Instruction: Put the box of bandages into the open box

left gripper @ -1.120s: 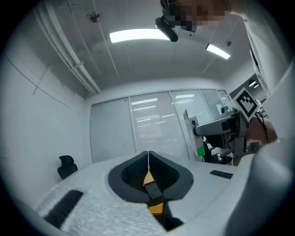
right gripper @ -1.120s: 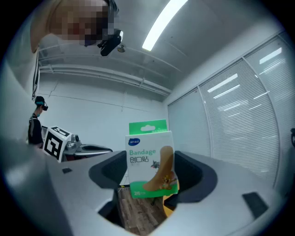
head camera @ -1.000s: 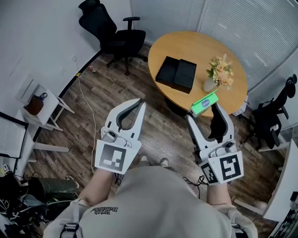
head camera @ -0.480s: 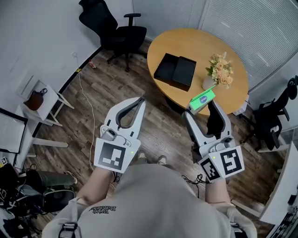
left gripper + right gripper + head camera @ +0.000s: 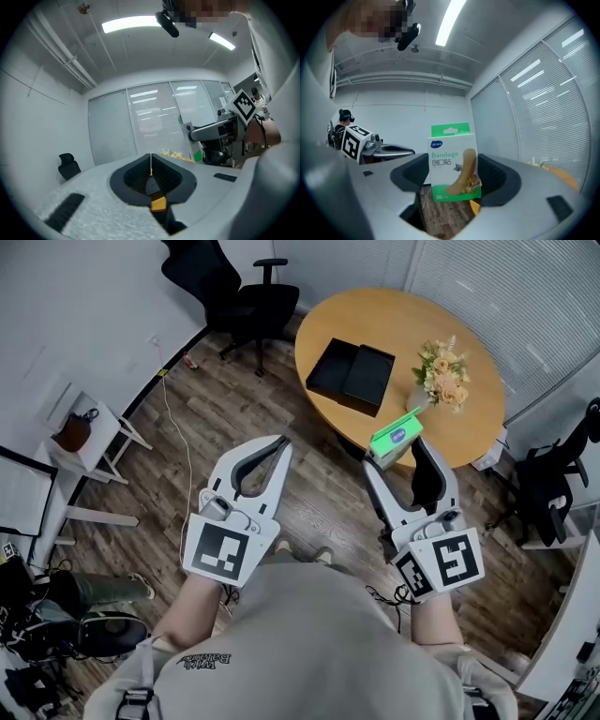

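right gripper (image 5: pixel 398 457) has edged closer to the open box (image 5: pixel 352 377) on the bench (image 5: pixel 469 432), clamped on the box of bandages (image 5: pixel 451 161), green-and-white, upright between its jaws. left gripper (image 5: pixel 277 441) jaws together, empty.

The head view looks steeply down on the left gripper (image 5: pixel 278 442), right gripper (image 5: pixel 396 454) and table (image 5: pixel 403 324); each gripper view, close behind its jaws, catches the other gripper.

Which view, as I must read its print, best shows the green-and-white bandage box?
The right gripper view: the green-and-white cardboard bandage box faces the camera, print legible. The head view shows only its green top; the left gripper view, a distant side.
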